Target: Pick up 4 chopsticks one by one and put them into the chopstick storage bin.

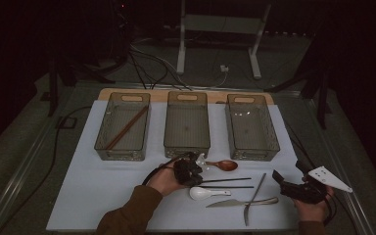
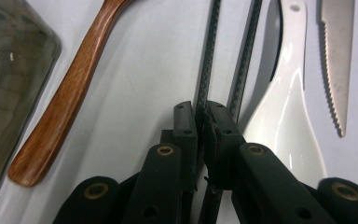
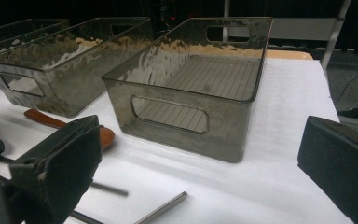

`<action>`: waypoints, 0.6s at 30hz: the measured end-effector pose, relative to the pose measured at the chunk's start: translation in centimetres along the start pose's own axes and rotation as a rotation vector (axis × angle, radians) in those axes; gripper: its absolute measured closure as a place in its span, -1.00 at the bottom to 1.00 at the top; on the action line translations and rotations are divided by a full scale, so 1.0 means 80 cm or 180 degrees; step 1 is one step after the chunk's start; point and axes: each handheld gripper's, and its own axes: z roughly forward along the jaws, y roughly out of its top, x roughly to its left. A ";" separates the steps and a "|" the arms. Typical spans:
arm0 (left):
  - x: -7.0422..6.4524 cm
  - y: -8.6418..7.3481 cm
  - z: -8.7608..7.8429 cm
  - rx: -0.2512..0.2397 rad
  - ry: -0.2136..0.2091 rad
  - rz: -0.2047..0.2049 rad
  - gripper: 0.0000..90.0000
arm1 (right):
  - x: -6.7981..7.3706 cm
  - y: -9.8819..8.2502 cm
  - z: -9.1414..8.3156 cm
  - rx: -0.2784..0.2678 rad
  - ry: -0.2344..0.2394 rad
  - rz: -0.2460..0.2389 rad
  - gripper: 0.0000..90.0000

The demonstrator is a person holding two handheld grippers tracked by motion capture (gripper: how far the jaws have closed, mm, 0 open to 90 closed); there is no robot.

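Now left claw [image 2: 201,122] clamped on black chopstick [image 2: 207,65], wooden spoon [image 2: 70,88] beside.

Three smoky bins [image 1: 186,125] stand behind a wooden spoon [image 1: 223,165] and a knife [image 1: 235,202].

Black chopstick [image 2: 207,70]: thin, dark, woven-textured rod, lying flat on the white desk, near centre. One end is clamped between closed jaws. A matching second chopstick [image 2: 245,60] lies just beside it, nearly parallel, free on the desk.
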 end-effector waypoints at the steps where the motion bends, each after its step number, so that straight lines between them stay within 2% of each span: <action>1: 0.000 0.000 0.000 0.0009 -0.0002 -0.0001 0.90 | 0.000 0.000 0.000 -0.0002 0.0000 0.0001 -1.00; 9: 0.003 0.005 0.006 -0.0083 -0.0036 -0.0075 0.78 | 0.001 0.000 0.001 0.0009 0.0008 -0.0003 -1.00; 15: 0.001 0.012 0.010 -0.0075 0.0002 -0.0025 0.79 | 0.001 0.000 0.001 0.0010 0.0008 -0.0004 -1.00; 18: -0.001 0.013 0.010 -0.0069 0.0020 0.0020 0.87 | 0.002 0.000 0.001 0.0013 0.0011 -0.0006 -1.00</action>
